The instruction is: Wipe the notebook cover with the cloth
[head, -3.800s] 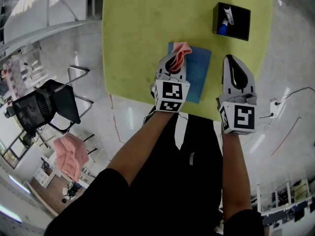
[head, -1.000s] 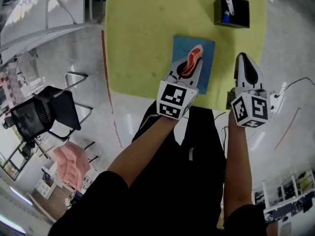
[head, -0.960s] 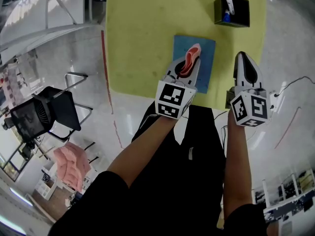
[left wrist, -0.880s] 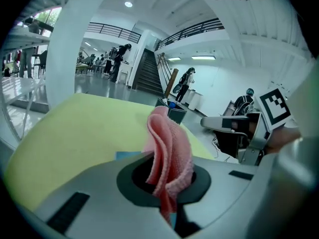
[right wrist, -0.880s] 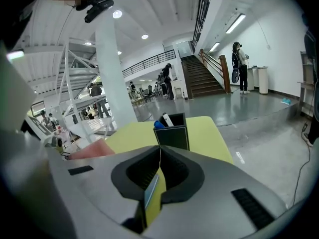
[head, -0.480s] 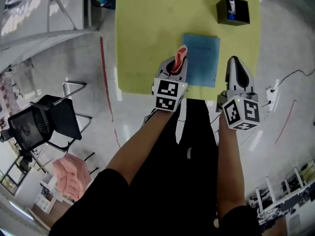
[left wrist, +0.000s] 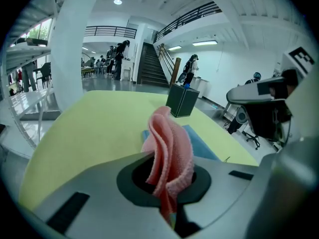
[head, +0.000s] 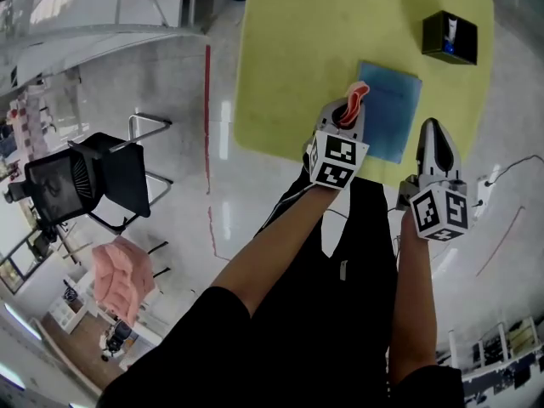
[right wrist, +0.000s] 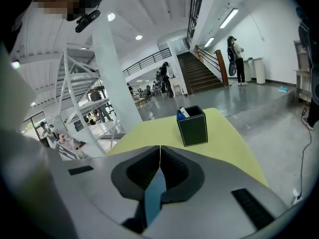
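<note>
**Cloth pinched in the left tongs beside the blue notebook**

We see the left gripper point(head: 350, 109) closed on the pink cloth point(head: 355, 99); in the left gripper view its jaws point(left wrist: 167, 158) clamp the lower part of the cloth point(left wrist: 169, 148), and the rest stands up in loose folds beyond the tips. From the head view the cloth sits at the left edge of the blue notebook point(head: 389, 109); we cannot tell whether it touches the cover. The notebook lies flat on the yellow-green table point(head: 289, 58), near the edge closest to the person; in the left gripper view a strip of it point(left wrist: 202, 143) shows just right of the cloth, with the table point(left wrist: 89, 128) spreading out to the left.

The right gripper point(head: 433, 127) hangs just beside the notebook's near right corner; in the right gripper view its jaws point(right wrist: 160, 151) are pressed together at the tips with only a thin seam between them, and nothing is held there; a blue sliver shows through the slot behind the tips, and we cannot say for sure what it is.

A black box point(head: 450, 36) stands at the far right of the table, well apart from the notebook, with something blue and white poking out of it; both gripper views show it upright point(left wrist: 182, 101) point(right wrist: 193, 127). An office chair point(head: 89, 181) stands on the glossy floor point(head: 195, 194) off to the left.
</note>
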The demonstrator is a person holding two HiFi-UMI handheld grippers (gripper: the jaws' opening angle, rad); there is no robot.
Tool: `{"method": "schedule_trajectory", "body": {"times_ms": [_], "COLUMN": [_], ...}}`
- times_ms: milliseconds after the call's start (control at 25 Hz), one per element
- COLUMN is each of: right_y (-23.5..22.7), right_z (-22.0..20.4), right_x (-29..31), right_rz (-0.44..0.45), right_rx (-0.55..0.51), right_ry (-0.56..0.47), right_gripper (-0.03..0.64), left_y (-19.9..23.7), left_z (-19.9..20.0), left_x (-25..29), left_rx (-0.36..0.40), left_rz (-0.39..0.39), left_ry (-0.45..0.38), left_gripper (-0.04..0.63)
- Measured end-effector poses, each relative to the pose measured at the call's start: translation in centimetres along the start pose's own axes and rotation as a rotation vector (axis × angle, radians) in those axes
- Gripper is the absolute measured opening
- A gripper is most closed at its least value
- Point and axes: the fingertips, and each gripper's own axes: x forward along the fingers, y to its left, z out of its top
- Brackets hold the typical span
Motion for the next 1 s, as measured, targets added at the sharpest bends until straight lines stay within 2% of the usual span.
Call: {"method": "schedule_trajectory", "body": {"times_ms": [80,240,520,800,1000], "right_y": [0.0,0.5,-1.4,-2.7,-3.1], "right_z": [0.1,0.3,0.7,0.2,-0.6], "right_x": [0.0,0.6,1.4,1.0,1.1], "right_rz": [0.025,0.074,0.117,0.134,0.160], "right_rx": [0.016,-0.042,-0.043,-0.043,-0.052], "right_ry": [0.016,0.038,0.041,0.043,0.051], "right_gripper": [0.031,0.031,0.032,0.031,0.031], "left_y": [-0.3,0.3,-0.1,-1.6,-1.5], "left_z": [-0.4,-1.3,-2.0,-2.0,-1.6], "left_x": [0.3,0.1,1.4,1.9,1.9], "left_rx": [-0.010,-0.047,-0.054,-0.032,-0.074], "left_rz": [0.021,0.086,0.177,0.186,0.214], "left_ry": [0.022,0.020,0.037,0.044,0.018], "left_gripper": [0.023,0.023,0.023,0.023,0.023]}}
